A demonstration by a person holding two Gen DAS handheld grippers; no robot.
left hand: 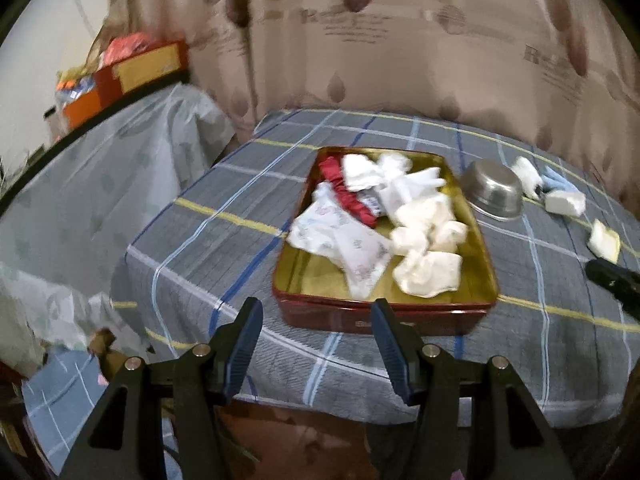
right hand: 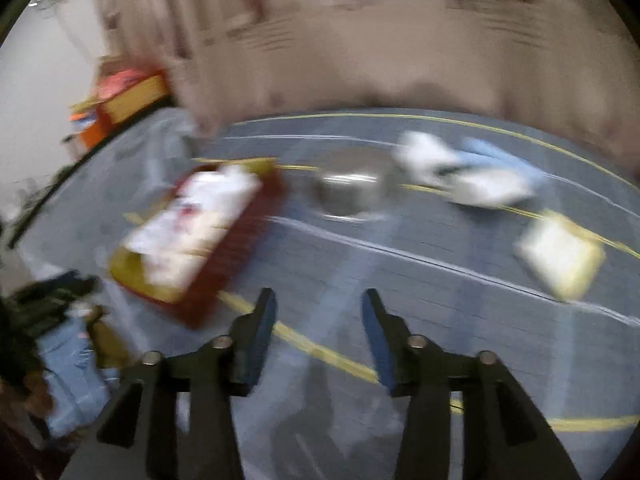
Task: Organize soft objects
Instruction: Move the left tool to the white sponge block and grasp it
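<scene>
left gripper (left hand: 316, 312): fingers spread, nothing between them — hovering just off the near short wall of the tin
right gripper (right hand: 318, 304): fingers spread, empty, over bare cloth right of the tin; this view is heavily motion-blurred
tin (left hand: 384, 318): red outside, gold inside, lid off, sits on the plaid cloth (left hand: 224, 248)
in the tin: white socks (left hand: 426, 268) piled along the right side, printed white cloth (left hand: 340, 236) on the left, red fabric (left hand: 348, 190) toward the far left corner
bowl (left hand: 493, 189): steel, just right of the tin's far corner, tilted
loose soft items: white and blue pieces (left hand: 550, 186) right of the bowl, well clear of the tin; pale yellow square (left hand: 605, 240) further right of the tin
curtain (left hand: 400, 60): behind the tin, at the far table edge
</scene>
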